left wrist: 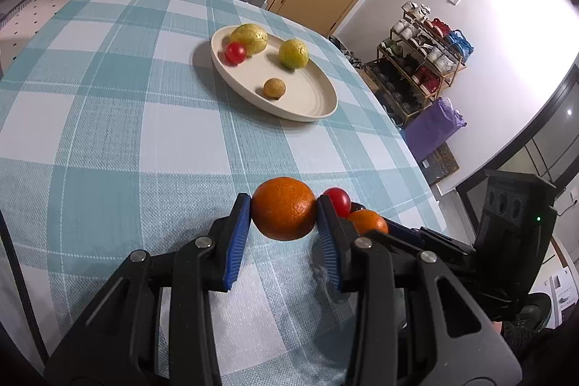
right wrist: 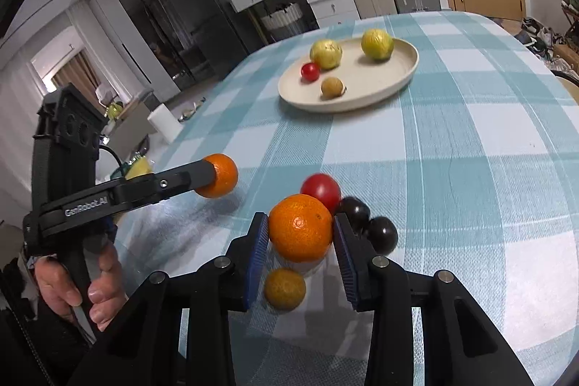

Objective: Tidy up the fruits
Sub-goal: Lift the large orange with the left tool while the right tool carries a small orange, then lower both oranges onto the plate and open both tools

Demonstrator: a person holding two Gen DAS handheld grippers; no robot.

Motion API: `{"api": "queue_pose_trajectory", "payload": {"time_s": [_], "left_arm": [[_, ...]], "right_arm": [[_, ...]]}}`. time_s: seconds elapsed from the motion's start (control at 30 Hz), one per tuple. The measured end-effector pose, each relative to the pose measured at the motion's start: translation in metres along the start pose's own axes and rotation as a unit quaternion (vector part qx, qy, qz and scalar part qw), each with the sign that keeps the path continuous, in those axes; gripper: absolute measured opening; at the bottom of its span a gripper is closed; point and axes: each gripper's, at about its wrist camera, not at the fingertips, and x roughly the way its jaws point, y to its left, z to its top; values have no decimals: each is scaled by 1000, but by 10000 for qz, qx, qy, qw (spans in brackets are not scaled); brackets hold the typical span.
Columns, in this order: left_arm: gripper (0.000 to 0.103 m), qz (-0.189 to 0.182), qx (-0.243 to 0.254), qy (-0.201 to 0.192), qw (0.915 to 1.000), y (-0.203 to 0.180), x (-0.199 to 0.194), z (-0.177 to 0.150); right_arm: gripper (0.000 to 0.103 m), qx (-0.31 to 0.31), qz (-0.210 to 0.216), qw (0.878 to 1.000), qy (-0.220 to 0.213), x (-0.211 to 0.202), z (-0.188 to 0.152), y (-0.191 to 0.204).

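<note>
Each hand-held gripper is clamped on an orange: the left gripper holds one orange, the right gripper another orange, with the fruit plate at twelve o'clock beyond.

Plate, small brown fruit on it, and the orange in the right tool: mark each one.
Plate [right wrist: 405, 75], right wrist view, bare inner surface near its right rim.
Small brown fruit [right wrist: 332, 87], right wrist view, its centre.
Orange [right wrist: 300, 227], right wrist view, front face between the pads.

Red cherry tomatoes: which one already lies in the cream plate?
The small red cherry tomato beside a yellow-green fruit in the cream plate; the other tomato lies on the cloth.
</note>
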Motion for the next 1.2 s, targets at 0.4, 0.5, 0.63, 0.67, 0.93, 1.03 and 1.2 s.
{"api": "queue_pose_trajectory", "payload": {"time_s": [0.4, 0.5, 0.63, 0.67, 0.93, 1.03, 1.2], "left_arm": [[34, 98, 145, -115, 9998, -10, 6, 39], [34, 119, 191, -157, 9996, -13, 13, 55], [34, 137, 244, -191, 9994, -17, 26, 80], [34, 136, 260, -192, 9994, -18, 30, 86], [34, 76, 388, -183, 9991, -30, 63, 141], [34, 78, 441, -175, 9988, -32, 76, 164], [34, 146, 573, -89, 9982, -33, 105, 202]], "right_arm": [[37, 6, 502, 9974, -512, -13, 29, -7], [37, 40, 563, 9966, -598, -12, 46, -15], [37, 56, 567, 9960, -688, -7, 71, -28], [37, 60, 561, 9959, -710, -6, 77, -32], [37, 180, 567, 9959, -687, 21, 126, -58], [37, 212, 590, 9959, -647, 33, 140, -64], [37, 294, 601, 9964, -521, 59, 163, -74]]}}
